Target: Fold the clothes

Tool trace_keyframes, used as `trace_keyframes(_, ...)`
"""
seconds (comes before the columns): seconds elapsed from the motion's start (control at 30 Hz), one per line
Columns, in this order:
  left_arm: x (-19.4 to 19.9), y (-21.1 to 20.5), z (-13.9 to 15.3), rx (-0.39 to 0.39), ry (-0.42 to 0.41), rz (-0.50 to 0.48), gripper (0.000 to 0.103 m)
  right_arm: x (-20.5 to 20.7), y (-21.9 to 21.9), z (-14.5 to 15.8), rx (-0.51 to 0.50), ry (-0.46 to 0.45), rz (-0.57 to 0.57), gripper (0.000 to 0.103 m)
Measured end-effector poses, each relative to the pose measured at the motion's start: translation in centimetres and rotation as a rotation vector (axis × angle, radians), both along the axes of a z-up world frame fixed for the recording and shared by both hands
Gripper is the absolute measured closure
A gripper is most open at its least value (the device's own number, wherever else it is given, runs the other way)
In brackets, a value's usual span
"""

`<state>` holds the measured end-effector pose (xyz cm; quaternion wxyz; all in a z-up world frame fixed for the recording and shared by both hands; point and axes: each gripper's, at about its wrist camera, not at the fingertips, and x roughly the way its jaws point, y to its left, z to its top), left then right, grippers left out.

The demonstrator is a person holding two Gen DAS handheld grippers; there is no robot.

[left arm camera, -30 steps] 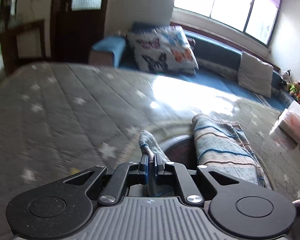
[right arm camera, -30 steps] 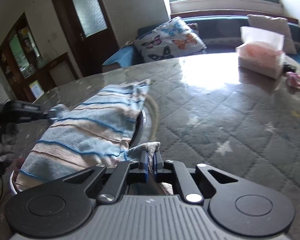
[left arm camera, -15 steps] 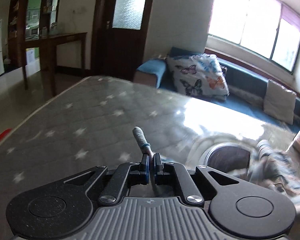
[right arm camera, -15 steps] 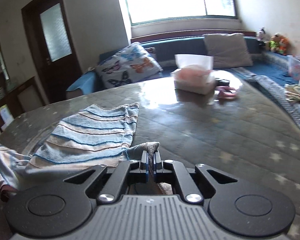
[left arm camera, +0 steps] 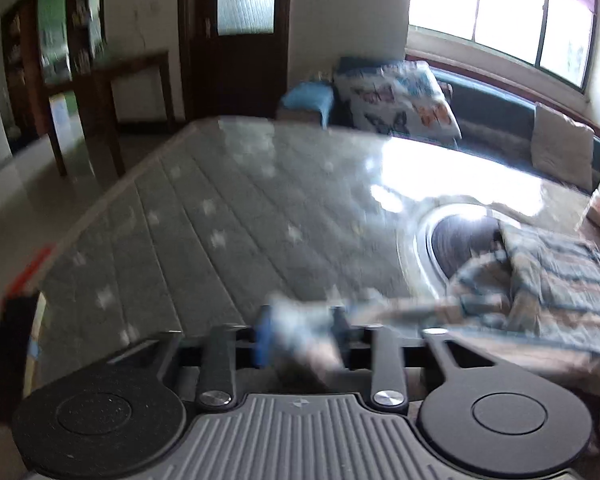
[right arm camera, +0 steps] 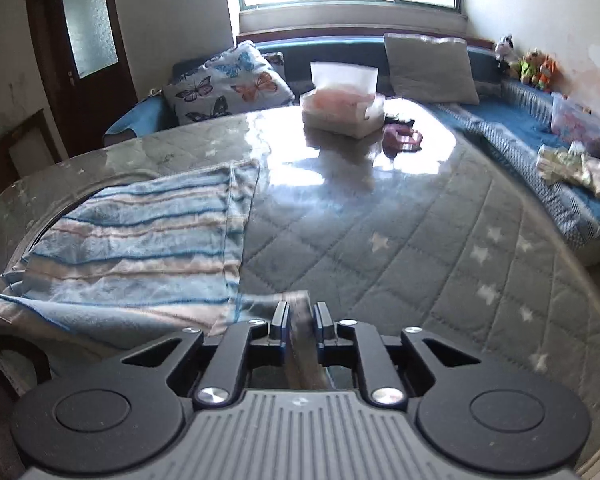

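Note:
A blue, white and pink striped garment [right arm camera: 140, 248] lies spread on the grey star-quilted table [right arm camera: 420, 248], partly over a round dark opening. My right gripper [right arm camera: 302, 316] has its jaws a little apart with the garment's near edge between them. In the left wrist view the same garment [left arm camera: 556, 272] lies to the right, blurred. My left gripper [left arm camera: 302, 336] has its jaws wide apart, with a blurred fold of the cloth lying loose between them.
A tissue box [right arm camera: 342, 108] and a pink object [right arm camera: 404, 138] stand at the table's far side. The round opening [left arm camera: 464, 240] is in the table top. A sofa with cushions [right arm camera: 228, 84] runs behind. The table's left edge [left arm camera: 100, 208] drops to the floor.
Both grippers' jaws have opened; the left ones widely. The garment has been drawn toward me and laid out flatter on the table. The left view is swinging and blurred.

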<state>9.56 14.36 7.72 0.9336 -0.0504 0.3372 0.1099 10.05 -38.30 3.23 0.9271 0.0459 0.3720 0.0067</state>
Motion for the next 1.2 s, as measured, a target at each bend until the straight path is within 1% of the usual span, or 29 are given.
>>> trace_keyframes(0.03,0.2,-0.2,0.6,0.015,-0.020,-0.001,0.056,0.2,0.1,0.2,-0.006,-0.005,0.005,0.089)
trace_keyframes(0.07,0.6,-0.5,0.9,0.018,-0.031,-0.011,0.056,0.4,0.2,0.4,-0.013,-0.010,0.010,0.086)
trace_keyframes(0.1,1.0,-0.9,1.2,0.020,-0.040,-0.022,0.056,0.7,0.3,0.7,-0.019,-0.015,0.015,0.083)
trace_keyframes(0.13,1.7,-1.3,1.3,0.012,-0.041,-0.038,0.056,0.9,0.4,0.9,-0.025,-0.020,0.020,0.082)
trace_keyframes(0.27,4.9,-4.5,0.8,-0.003,-0.030,-0.151,0.057,2.0,1.1,1.3,-0.035,-0.034,0.049,0.074)
trace_keyframes(0.3,6.1,-5.5,0.4,-0.021,-0.020,-0.184,0.057,2.6,1.5,1.2,-0.032,-0.036,0.060,0.070)
trace_keyframes(0.43,10.3,-9.0,-1.2,-0.093,0.031,-0.294,0.058,5.4,3.5,0.8,-0.024,-0.034,0.116,0.067)
trace_keyframes(0.53,13.4,-11.4,-2.3,-0.158,0.063,-0.355,0.058,7.5,4.7,0.3,-0.019,-0.026,0.150,0.064)
trace_keyframes(0.6,14.8,-12.6,-3.0,-0.183,0.073,-0.386,0.058,8.7,5.4,-0.1,-0.024,-0.019,0.171,0.061)
trace_keyframes(0.67,16.2,-13.9,-3.6,-0.187,0.075,-0.417,0.056,10.1,6.0,-0.5,-0.030,-0.008,0.189,0.057)
trace_keyframes(0.77,18.5,-15.1,-4.9,-0.194,0.105,-0.421,0.056,12.1,6.6,-1.3,-0.033,0.004,0.207,0.056)
trace_keyframes(0.83,20.1,-15.5,-6.1,-0.202,0.140,-0.400,0.056,13.1,6.9,-1.7,-0.029,0.010,0.214,0.056)
trace_keyframes(0.9,21.2,-15.6,-7.0,-0.221,0.162,-0.395,0.056,13.7,7.1,-2.0,-0.028,0.014,0.222,0.053)
trace_keyframes(0.93,21.6,-15.6,-7.4,-0.229,0.171,-0.389,0.057,14.0,7.2,-2.3,-0.028,0.018,0.228,0.053)
trace_keyframes(1.0,21.9,-15.4,-7.6,-0.256,0.167,-0.398,0.058,14.4,7.3,-2.7,-0.029,0.027,0.232,0.053)
trace_keyframes(1.03,22.0,-15.4,-7.7,-0.270,0.164,-0.403,0.068,14.6,7.3,-2.9,-0.029,0.031,0.235,0.053)
trace_keyframes(1.07,22.1,-15.3,-7.8,-0.283,0.161,-0.408,0.079,14.8,7.4,-3.1,-0.029,0.035,0.237,0.053)
trace_keyframes(1.1,22.3,-15.2,-7.8,-0.297,0.158,-0.413,0.083,15.0,7.4,-3.3,-0.030,0.039,0.239,0.053)
trace_keyframes(1.17,22.1,-15.2,-7.6,-0.317,0.140,-0.425,0.095,15.2,7.4,-3.6,-0.030,0.046,0.238,0.053)
trace_keyframes(1.2,22.0,-15.2,-7.4,-0.331,0.129,-0.432,0.097,15.3,7.3,-3.8,-0.030,0.049,0.237,0.052)
